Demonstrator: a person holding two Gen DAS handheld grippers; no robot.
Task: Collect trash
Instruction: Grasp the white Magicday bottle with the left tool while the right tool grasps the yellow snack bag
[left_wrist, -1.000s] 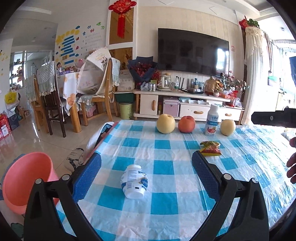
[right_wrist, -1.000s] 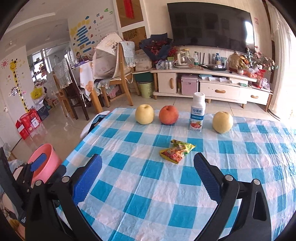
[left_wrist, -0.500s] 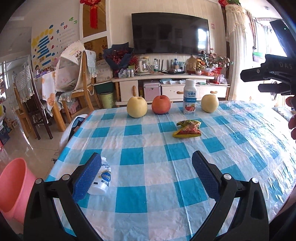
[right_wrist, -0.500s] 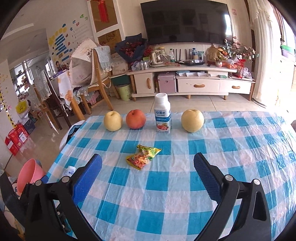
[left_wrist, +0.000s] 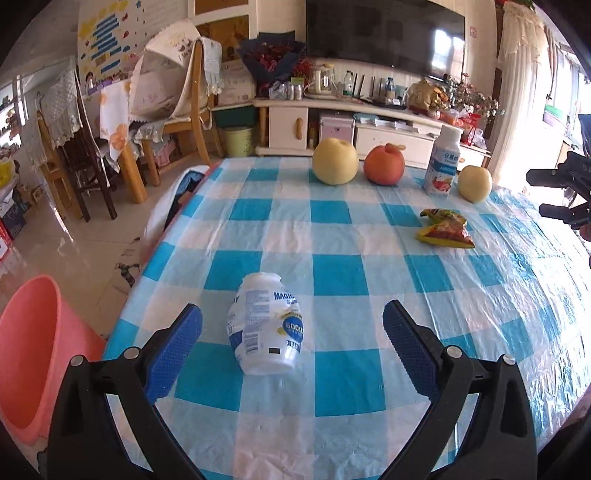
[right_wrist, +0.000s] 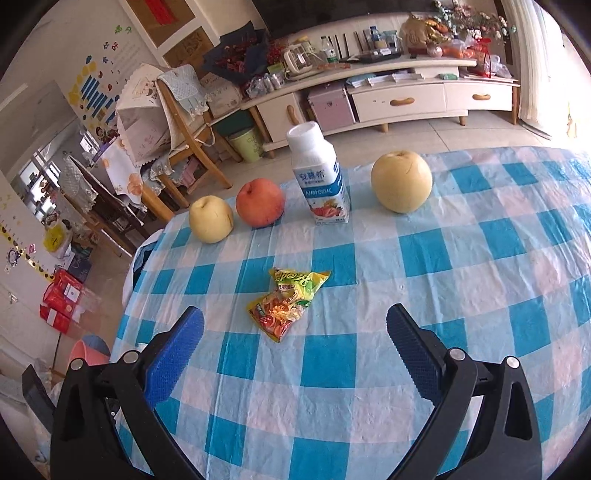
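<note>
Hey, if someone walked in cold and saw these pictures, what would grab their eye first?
Probably the crushed white bottle lying on its side on the blue-checked tablecloth, framed by the open left gripper. Next, the bright snack wrapper lying ahead of the open right gripper. Behind it, fruit flanks an upright milk bottle along the far edge.

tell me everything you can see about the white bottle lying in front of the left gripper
The white bottle is a squat plastic jar lying on its side on the blue-and-white checked tablecloth, near the table's left edge. Its mouth points away from the camera and looks uncapped. A blue, white and yellow label with printed text wraps the body, which looks slightly dented. It lies between the open fingers of the left gripper, nearer the left one, and nothing but the cloth touches it.
</note>
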